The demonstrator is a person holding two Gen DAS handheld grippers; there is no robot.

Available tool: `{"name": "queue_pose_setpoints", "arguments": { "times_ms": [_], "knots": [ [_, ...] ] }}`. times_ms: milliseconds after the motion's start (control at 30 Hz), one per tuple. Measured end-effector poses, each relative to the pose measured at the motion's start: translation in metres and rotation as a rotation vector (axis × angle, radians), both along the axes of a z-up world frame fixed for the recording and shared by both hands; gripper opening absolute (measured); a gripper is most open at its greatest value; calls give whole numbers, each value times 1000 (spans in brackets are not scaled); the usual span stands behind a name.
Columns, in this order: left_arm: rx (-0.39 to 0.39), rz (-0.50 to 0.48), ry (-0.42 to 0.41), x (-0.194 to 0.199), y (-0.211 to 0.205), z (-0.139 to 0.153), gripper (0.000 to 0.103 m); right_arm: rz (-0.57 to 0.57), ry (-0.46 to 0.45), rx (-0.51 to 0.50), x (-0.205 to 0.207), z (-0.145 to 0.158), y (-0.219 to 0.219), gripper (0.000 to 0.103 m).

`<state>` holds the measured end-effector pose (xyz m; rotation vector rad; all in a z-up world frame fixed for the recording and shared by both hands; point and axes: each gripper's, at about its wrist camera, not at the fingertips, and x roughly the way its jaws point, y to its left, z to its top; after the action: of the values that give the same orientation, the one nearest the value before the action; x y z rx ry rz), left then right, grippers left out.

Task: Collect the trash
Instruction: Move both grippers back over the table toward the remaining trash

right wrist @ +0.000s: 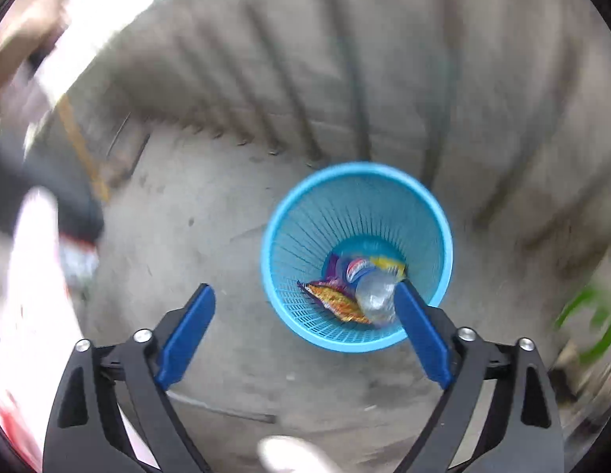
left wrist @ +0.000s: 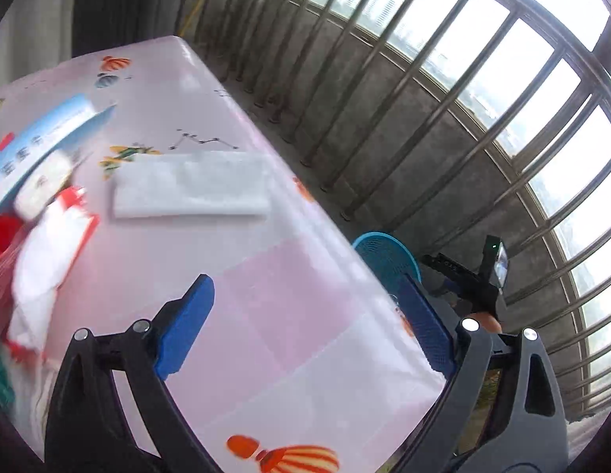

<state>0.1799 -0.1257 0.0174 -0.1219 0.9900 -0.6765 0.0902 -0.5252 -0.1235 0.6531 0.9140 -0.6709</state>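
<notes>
My left gripper (left wrist: pixel 305 315) hangs open over a pink patterned tablecloth (left wrist: pixel 266 295), with nothing between its blue fingers (left wrist: pixel 187 327). A white folded tissue pack (left wrist: pixel 191 185) lies ahead of it. Red-and-white wrappers (left wrist: pixel 49 244) and a blue-and-white box (left wrist: pixel 37 149) lie blurred at the left. My right gripper (right wrist: pixel 305 331) is open and empty above the concrete floor, just left of a blue slatted waste basket (right wrist: pixel 289 236). Inside the basket lie a clear plastic bottle (right wrist: pixel 374 295), an orange snack wrapper (right wrist: pixel 337 299) and other packets. The same basket (left wrist: pixel 384 252) peeks past the table edge.
A concrete parapet with metal railing bars (left wrist: pixel 423 90) runs behind the table. The other hand-held gripper with its camera (left wrist: pixel 490 272) shows near the basket. A green plant (right wrist: pixel 593 323) is at the right, and a yellow pole (right wrist: pixel 84 146) leans at the left.
</notes>
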Motion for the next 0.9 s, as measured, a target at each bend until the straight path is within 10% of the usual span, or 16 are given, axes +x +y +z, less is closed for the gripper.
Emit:
{"name": "queue_pose_setpoints", "arguments": {
  "times_ms": [467,900],
  "knots": [
    [2,334,-226,-71,164,19,92,445,-151,-445,36,144,148,97],
    [10,330,-276,-82,180,-2,82,831,-307,-273,102,158,250,94]
  ]
}}
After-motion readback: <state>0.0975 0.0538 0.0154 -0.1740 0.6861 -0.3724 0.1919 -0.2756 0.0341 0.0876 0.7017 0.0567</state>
